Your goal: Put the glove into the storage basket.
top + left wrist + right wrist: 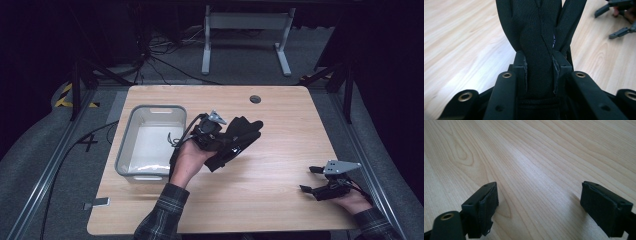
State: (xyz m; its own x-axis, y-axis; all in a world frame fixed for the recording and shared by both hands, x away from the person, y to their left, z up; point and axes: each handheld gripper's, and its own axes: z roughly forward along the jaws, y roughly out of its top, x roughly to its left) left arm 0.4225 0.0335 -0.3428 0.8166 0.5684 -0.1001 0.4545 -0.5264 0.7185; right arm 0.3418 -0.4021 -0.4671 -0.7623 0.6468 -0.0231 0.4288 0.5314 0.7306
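Note:
A black fabric glove [239,136] hangs over the middle of the wooden table [280,115], its fingers pointing to the far right. My left gripper [226,145] is shut on the glove near its cuff. In the left gripper view the glove [539,37] runs up between the two closed pads. My right gripper [311,179] rests low at the table's near right, open, with nothing between its jaws. In the right gripper view its pads [485,203] stand wide apart over bare wood, the gripper [546,207] just above the surface.
A grey plastic bin [126,146] with a white inside sits at the table's left, just beside my left hand. A round cable hole [255,99] lies near the far edge. A white table frame [245,30] stands on the floor beyond.

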